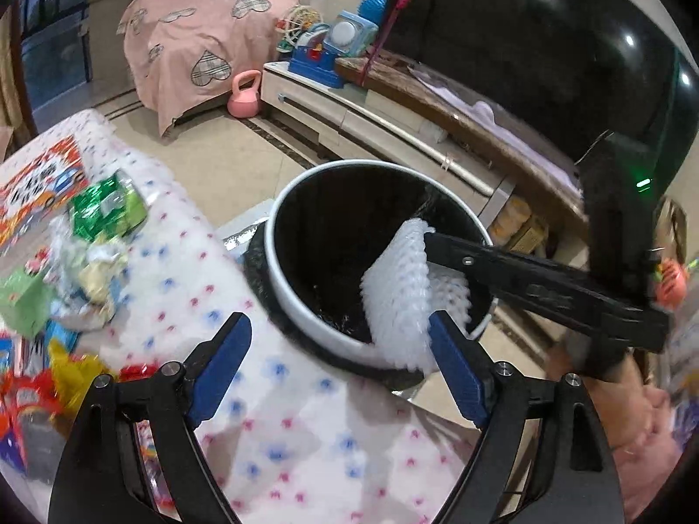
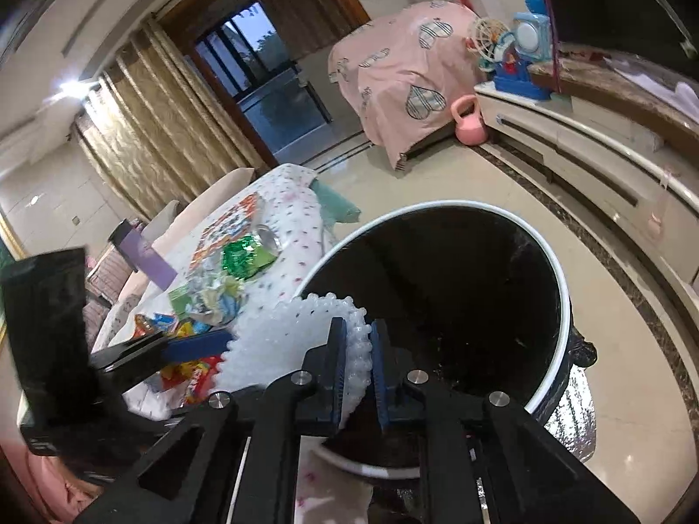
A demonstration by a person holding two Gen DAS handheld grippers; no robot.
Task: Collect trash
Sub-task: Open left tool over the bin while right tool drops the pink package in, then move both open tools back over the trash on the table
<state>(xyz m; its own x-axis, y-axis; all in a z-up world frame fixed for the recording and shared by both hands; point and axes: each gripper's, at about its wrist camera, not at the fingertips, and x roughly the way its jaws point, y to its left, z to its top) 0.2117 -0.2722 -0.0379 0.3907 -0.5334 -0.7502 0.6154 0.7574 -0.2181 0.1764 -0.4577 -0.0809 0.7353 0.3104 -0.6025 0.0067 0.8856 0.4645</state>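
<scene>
A white foam fruit net (image 2: 279, 340) hangs over the near rim of the black trash bin (image 2: 563, 288), with my right gripper (image 2: 358, 327) shut on its edge. In the left wrist view the foam net (image 1: 393, 297) droops into the bin (image 1: 279, 227), pinched by the right gripper (image 1: 432, 242), which comes in from the right. My left gripper (image 1: 338, 323) stands open just before the bin, its right pad beside the net and nothing between its fingers. Its blue finger (image 2: 196, 345) shows left of the net in the right wrist view.
More trash lies on the dotted tablecloth (image 1: 279, 393): a green wrapper (image 1: 109, 209), crumpled packets (image 1: 87, 279), red and yellow wrappers (image 1: 65, 375) and a can (image 2: 268, 238). Behind the bin stand a TV cabinet (image 1: 349, 122), a pink kettlebell (image 1: 244, 96) and pink-covered furniture (image 1: 196, 35).
</scene>
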